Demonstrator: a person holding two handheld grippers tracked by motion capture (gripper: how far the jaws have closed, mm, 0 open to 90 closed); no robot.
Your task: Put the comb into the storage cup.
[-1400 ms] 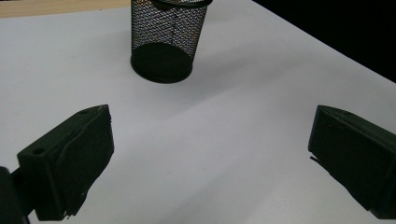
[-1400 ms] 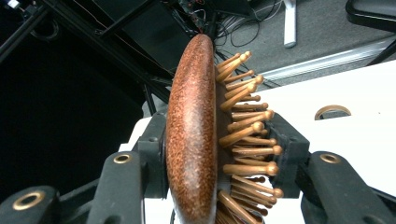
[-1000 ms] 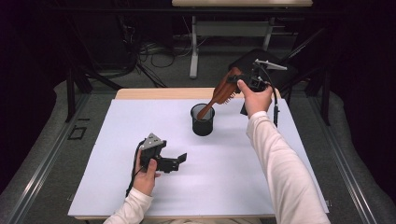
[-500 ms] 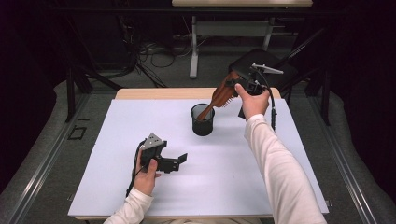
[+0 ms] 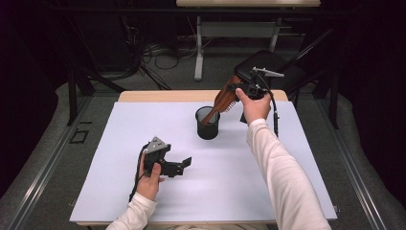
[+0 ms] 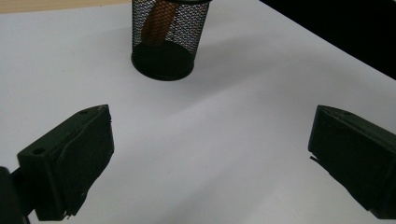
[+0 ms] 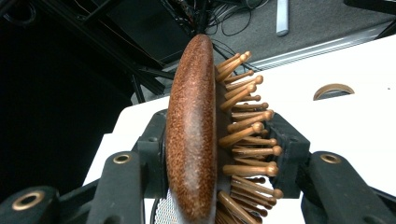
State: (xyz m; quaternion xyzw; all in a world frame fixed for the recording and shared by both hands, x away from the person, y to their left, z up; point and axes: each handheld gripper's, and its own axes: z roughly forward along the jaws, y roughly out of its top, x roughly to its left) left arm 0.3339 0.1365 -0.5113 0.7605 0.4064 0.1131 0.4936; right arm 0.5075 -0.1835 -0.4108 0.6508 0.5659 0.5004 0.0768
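Right gripper [image 5: 238,91] is pinching a wooden brush [image 5: 224,99], its handle dipping into a mesh cup [image 5: 208,125]. Left gripper [image 5: 184,164] is resting spread open.

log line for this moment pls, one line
right gripper: shut on hairbrush | brush handle inside mesh cup | left gripper: open, holding nothing, low over table

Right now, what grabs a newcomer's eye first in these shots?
The wooden hairbrush stands out: the right gripper is shut on its head, back and bristle pins between the jaws, with the handle angled down into the black mesh cup near the far middle of the white table. Nearer the person, the left gripper is open with nothing between its jaws, pointing toward the cup.
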